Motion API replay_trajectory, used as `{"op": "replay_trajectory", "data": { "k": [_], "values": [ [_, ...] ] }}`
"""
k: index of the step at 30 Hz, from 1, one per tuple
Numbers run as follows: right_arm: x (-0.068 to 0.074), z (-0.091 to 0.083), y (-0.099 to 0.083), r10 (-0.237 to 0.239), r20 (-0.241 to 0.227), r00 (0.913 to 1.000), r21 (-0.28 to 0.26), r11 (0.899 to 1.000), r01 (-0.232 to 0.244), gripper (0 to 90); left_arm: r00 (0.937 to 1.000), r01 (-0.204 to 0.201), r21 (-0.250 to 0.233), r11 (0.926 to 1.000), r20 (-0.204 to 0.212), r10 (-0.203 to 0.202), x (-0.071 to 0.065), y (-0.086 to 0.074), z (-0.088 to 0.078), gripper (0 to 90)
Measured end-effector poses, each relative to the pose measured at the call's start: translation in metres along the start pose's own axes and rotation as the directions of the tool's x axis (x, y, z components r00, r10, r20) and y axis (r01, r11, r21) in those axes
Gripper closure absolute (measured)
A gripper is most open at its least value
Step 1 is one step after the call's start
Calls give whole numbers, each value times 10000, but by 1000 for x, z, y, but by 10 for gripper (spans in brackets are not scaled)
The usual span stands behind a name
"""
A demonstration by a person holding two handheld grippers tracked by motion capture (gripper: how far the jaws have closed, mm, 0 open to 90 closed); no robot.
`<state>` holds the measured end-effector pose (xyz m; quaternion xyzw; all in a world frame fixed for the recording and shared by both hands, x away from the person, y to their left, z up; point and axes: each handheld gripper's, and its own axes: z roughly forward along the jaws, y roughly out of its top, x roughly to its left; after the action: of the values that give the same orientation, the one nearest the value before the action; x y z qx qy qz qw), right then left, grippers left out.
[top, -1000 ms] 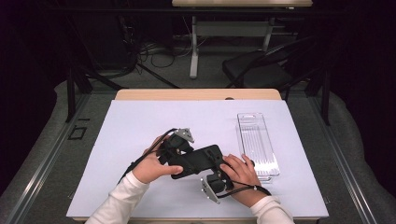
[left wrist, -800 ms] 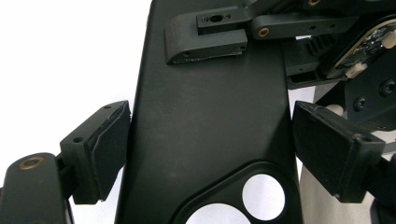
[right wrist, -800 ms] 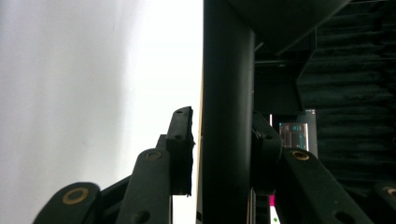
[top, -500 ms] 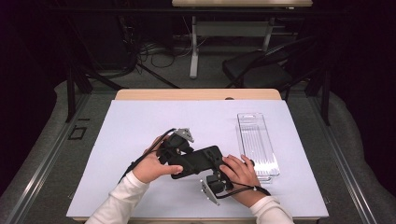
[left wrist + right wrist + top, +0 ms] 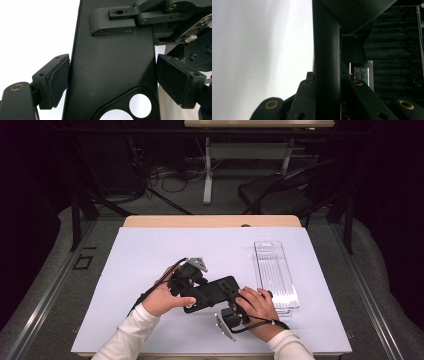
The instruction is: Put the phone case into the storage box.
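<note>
Now gripped at both ends, left of the clear tray (image 5: 276, 275): black plate (image 5: 212, 292) spanning left gripper (image 5: 110, 75) wide jaws, right gripper (image 5: 328, 82) just clamped narrow on its edge; transfer undone.

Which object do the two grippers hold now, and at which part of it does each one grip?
Both hold one flat black plate. The left gripper spans its width across the two long edges. The right gripper, whose jaws have just been closing, clamps its thin edge near one end.

No legible text or labels
</note>
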<state>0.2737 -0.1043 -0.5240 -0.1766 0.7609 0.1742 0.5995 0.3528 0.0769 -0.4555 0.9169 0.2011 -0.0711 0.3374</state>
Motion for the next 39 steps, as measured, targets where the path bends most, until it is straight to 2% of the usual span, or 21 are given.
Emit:
{"op": "replay_trajectory", "data": {
  "k": [8, 9, 20, 29, 39],
  "values": [
    [1, 0, 0, -113, 150, 9998, -40, 9999, 114, 853, 9999, 143, -46, 9999, 98, -143, 1, -1, 1, 139],
    [0, 0, 0, -126, 190, 9997, -67, 9999, 128, 858, 9996, 181, -85, 9998, 204, -179, 2, -1, 1, 139],
    [2, -1, -1, -172, 252, 9995, -84, 9998, 174, 863, 9993, 274, -82, 9996, 241, -272, 2, -1, 2, 136],
    [2, -1, 0, -288, 311, 9991, -77, 9995, 290, 867, 9996, 178, -125, 9998, 228, -175, 1, -1, 1, 131],
    [3, -1, -2, -160, 281, 9995, -128, 9998, 163, 869, 9997, 113, -192, 9998, 217, -108, 2, -1, 1, 127]
  ]
}}
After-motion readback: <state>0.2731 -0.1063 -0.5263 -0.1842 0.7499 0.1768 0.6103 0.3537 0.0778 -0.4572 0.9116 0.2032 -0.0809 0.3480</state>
